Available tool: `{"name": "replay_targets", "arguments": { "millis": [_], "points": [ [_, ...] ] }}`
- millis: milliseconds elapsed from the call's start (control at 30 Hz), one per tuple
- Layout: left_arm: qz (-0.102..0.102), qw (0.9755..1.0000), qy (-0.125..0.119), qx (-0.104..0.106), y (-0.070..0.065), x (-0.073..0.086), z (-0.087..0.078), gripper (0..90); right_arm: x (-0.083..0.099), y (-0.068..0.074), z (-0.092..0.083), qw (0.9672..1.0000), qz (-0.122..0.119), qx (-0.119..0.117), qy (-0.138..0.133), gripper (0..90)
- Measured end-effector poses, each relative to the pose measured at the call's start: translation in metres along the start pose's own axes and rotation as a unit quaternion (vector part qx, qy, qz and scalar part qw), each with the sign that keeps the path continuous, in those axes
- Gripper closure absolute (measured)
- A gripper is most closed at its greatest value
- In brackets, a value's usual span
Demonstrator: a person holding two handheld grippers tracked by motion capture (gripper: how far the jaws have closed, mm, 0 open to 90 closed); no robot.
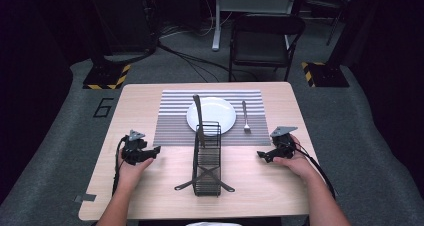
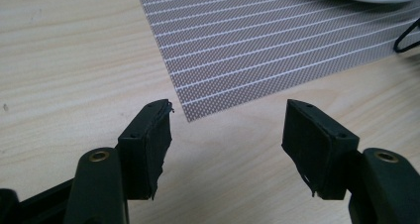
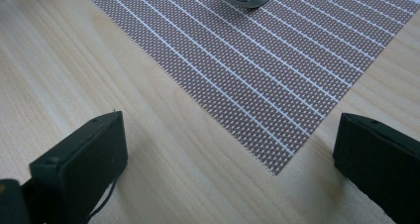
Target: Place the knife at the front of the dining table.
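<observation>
- Pale wooden table [image 1: 150, 101]: carries a grey striped woven placemat [image 1: 172, 121] laid square to the far edge, which marks out one place setting in front of the seated person.
- Round white plate [image 1: 220, 111]: sits at the middle of the placemat, the usual centre of a setting, so cutlery can be ranged on either side of it.
- Silver metal fork [image 1: 245, 117]: lies flat on the placemat just to the right of the plate, tines toward the person; its place beside the plate suggests that it has been laid out already.
- Black wire cutlery caddy [image 1: 207, 161]: stands on the bare wood between the two hands, its far end overlapping the near edge of the placemat, within easy reach of either gripper.
- Dark-handled knife [image 1: 199, 117]: the piece apparently next in hand; it stands upright in the far compartment of the caddy, leaning over the plate's left part, its handle free above the rim for grasping.
- Left gripper [image 1: 151, 152] [image 2: 225, 144]: held low over bare wood near the placemat's near left corner, pointing toward the caddy; its jaws stand partly apart with nothing between them.
- Right gripper [image 1: 262, 155] [image 3: 230, 159]: held just above the table by the placemat's near right corner; its jaws stand wide apart and empty, waiting clear of the caddy.
</observation>
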State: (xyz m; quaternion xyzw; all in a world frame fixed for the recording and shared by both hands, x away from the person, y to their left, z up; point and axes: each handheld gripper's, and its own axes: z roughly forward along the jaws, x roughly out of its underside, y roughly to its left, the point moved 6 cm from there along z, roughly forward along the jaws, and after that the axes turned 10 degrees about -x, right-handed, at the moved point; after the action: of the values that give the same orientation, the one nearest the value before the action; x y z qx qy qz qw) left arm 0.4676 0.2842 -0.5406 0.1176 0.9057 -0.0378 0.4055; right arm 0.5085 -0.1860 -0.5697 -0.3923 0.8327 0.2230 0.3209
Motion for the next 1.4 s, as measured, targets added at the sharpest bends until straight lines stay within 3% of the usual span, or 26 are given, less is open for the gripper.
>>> {"name": "replay_targets", "arguments": {
  "millis": [200, 767, 1100, 1400],
  "points": [
    [-0.001, 0.9999, -0.015, 0.008, -0.006, -0.014, -0.013, 35.5, 0.0, 0.001, 0.0, 1.0, 0.004, 0.001, 0.0, 0.0],
    [0.002, 0.9994, -0.027, 0.021, -0.02, -0.036, -0.028, 40.2, 0.001, 0.001, -0.001, 1.0, 0.006, 0.001, 0.002, 0.0],
    [0.013, 0.9985, -0.033, 0.042, -0.033, -0.055, -0.037, 45.2, 0.001, 0.001, -0.001, 1.0, 0.006, 0.001, 0.002, 0.0],
    [0.045, 0.9963, -0.039, 0.062, -0.051, -0.071, -0.047, 49.4, 0.001, 0.001, -0.001, 1.0, 0.006, 0.001, 0.002, 0.0]
  ]
}}
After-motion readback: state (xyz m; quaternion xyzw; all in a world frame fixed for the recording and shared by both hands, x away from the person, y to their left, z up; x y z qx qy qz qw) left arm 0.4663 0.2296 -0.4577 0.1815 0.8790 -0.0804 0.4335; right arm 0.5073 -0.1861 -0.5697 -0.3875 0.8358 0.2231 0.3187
